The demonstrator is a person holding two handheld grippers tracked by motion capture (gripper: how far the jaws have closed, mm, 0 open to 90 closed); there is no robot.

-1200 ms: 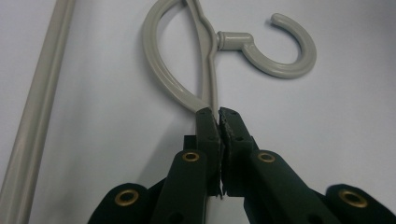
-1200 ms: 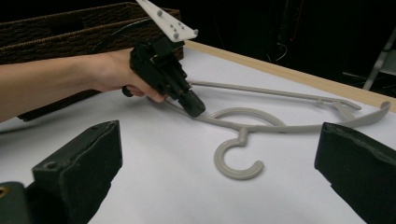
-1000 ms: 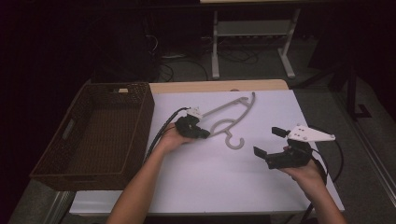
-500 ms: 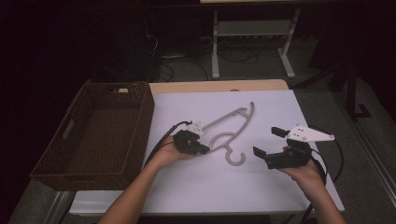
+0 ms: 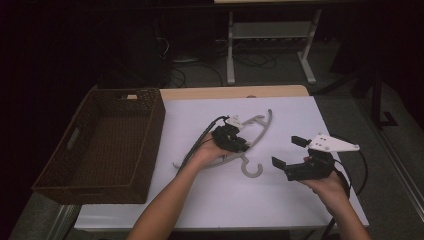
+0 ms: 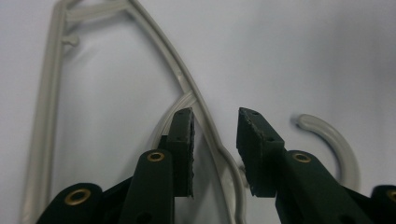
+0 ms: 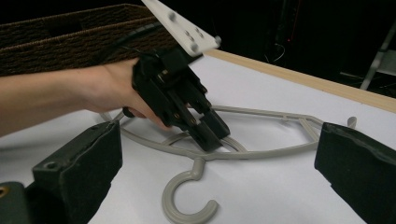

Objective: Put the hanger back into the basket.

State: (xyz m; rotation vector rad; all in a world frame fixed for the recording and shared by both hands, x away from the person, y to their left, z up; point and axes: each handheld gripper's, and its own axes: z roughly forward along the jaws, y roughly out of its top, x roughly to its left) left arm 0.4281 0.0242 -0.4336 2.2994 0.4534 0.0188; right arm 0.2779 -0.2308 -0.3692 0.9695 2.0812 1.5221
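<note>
With jaws just parted and nothing gripped, the left gripper (image 5: 241, 145) straddles the grey hanger (image 6: 187, 84) (right gripper (image 5: 291, 152) wide open, empty), which could be nudged sideways.

We see the hanger (image 6: 205, 121) as smooth grey plastic, slight sheen. Left gripper (image 6: 215, 140) pads look rough and grainy, its body matt dark plastic with brass-coloured rivets. Basket (image 5: 107, 145), far left, is coarse brown wicker. Table (image 5: 300, 200) cover is matt white, its far edge wood.
</note>
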